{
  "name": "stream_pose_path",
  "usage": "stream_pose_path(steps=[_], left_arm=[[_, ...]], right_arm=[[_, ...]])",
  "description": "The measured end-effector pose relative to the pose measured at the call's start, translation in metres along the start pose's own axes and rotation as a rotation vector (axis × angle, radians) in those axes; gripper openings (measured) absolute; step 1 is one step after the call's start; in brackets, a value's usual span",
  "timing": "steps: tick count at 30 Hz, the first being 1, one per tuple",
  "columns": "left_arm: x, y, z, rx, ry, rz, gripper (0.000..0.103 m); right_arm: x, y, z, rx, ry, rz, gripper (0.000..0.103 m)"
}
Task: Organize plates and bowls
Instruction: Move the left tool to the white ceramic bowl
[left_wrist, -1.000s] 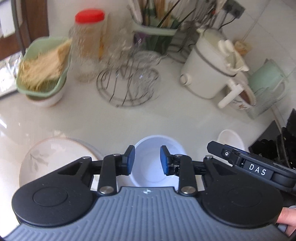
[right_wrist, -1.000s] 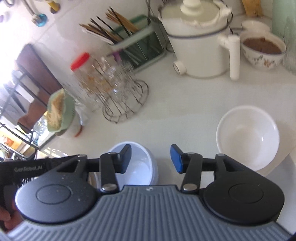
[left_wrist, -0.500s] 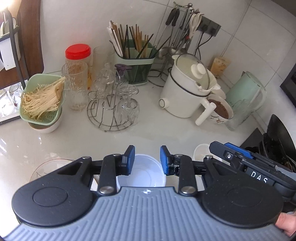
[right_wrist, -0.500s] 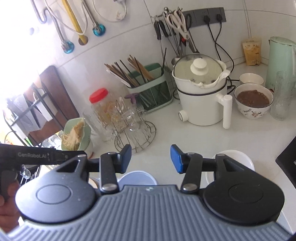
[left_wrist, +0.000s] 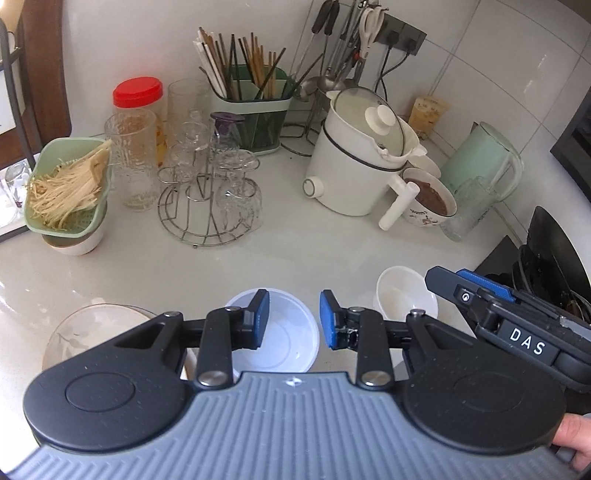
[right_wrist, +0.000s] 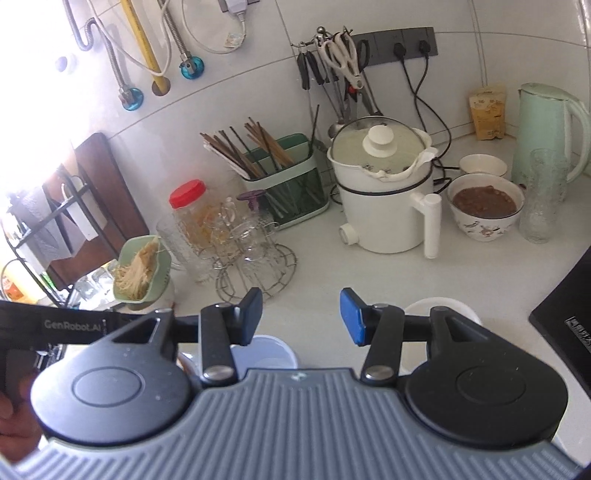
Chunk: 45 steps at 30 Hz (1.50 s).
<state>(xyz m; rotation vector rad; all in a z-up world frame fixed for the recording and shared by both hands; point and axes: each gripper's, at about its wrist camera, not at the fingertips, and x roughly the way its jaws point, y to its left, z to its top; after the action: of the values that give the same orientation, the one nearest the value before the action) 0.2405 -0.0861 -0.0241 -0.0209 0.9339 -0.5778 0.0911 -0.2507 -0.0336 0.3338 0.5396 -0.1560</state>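
A pale blue-white bowl (left_wrist: 288, 336) sits on the white counter just under my left gripper (left_wrist: 294, 319), which is open and empty above it. A white bowl (left_wrist: 400, 295) lies to its right, and a leaf-patterned plate (left_wrist: 88, 328) to its left. My right gripper (right_wrist: 301, 317) is open and empty, raised above the counter. In the right wrist view the pale bowl (right_wrist: 266, 350) and the white bowl (right_wrist: 417, 306) show only partly behind its fingers. The right gripper's body (left_wrist: 517, 317) shows at the right of the left wrist view.
A wire rack of glasses (left_wrist: 210, 199), a green colander of noodles (left_wrist: 66, 188), a red-lidded jar (left_wrist: 138, 107), a chopstick holder (left_wrist: 255, 107), a white electric pot (left_wrist: 362, 162), a bowl of brown food (left_wrist: 430, 199) and a green kettle (left_wrist: 480, 166) stand at the back. A black stove (left_wrist: 554, 266) lies at the right.
Both grippers have risen and tilted up, so the wall and back of the counter now show. The bowls have slid low behind the fingers. Both grippers stayed open.
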Motion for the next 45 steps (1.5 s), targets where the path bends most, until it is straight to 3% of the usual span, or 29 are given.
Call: stream_pose_path(steps=[27,34,39,43,45], left_arm=[[0.073,-0.057,0.011,0.088,0.111,-0.076,0.035],[0.112,-0.063,0.014,0.094,0.163,-0.067,0.044],[0.137,-0.067,0.017,0.104,0.186,-0.059,0.050],[0.151,-0.070,0.020,0.131,0.212,-0.054,0.050],[0.158,-0.069,0.021,0.133,0.223,-0.058,0.050]], right_arm=[[-0.007,-0.058,-0.009,0.012,-0.017,-0.203,0.049],[0.001,-0.074,-0.012,0.000,-0.068,-0.285,0.049],[0.022,-0.087,-0.014,0.019,-0.032,-0.296,0.050],[0.036,-0.097,-0.019,0.044,-0.015,-0.310,0.083],[0.039,-0.100,-0.021,0.062,-0.024,-0.328,0.083]])
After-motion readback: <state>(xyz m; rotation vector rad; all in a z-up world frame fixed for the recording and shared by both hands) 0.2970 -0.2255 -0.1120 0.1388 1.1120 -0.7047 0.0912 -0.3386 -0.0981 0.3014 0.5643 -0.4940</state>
